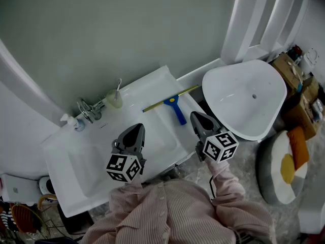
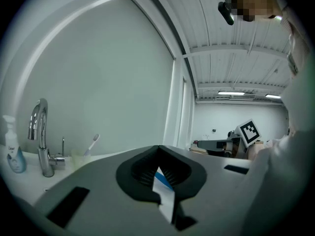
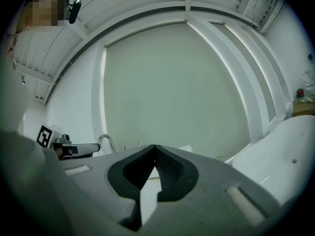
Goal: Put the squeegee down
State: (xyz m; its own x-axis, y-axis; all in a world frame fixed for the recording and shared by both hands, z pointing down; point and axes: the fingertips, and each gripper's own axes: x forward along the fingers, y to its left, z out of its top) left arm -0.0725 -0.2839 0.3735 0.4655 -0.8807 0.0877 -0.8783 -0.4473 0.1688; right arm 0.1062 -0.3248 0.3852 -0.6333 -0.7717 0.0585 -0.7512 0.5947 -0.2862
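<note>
Left gripper (image 1: 138, 127) jaws: clenched, tips meeting in the left gripper view (image 2: 158, 147); nothing between them.
Right gripper (image 1: 195, 115) jaws: clenched, tips meeting in the right gripper view (image 3: 153, 147); nothing between them.
Gripper attitude: both held roughly level above the front of the sink surface (image 1: 152, 85), side by side and apart from each other.
Marker cubes: one at the rear of each gripper, left (image 1: 124, 168) and right (image 1: 221, 146). Each also shows in the opposite gripper view ( (image 3: 44, 135), (image 2: 248, 132)).
Squeegee (image 1: 174, 103): lying flat on the right-hand ledge of the surface. The thin yellowish blade runs diagonally and the blue handle points toward the person.
Squeegee clearance: touched by neither gripper. The right gripper's tips are near the handle end, and the left gripper is farther off.
Basin (image 1: 81, 166): recessed in the surface, below and left of the left gripper.
Faucet (image 1: 87, 110): chrome, at the rear edge of the surface.
Soap bottle (image 1: 71, 121): just left of the faucet.
Cup with toothbrush (image 1: 115, 98): just right of the faucet.
White bowl-shaped fixture (image 1: 244, 98): right of the surface, beside the right gripper.
Cushion (image 1: 282, 169): grey with a yellow patch, on the floor at right.
Sleeves (image 1: 167, 212): pink striped, at the lower edge of the head view.
</note>
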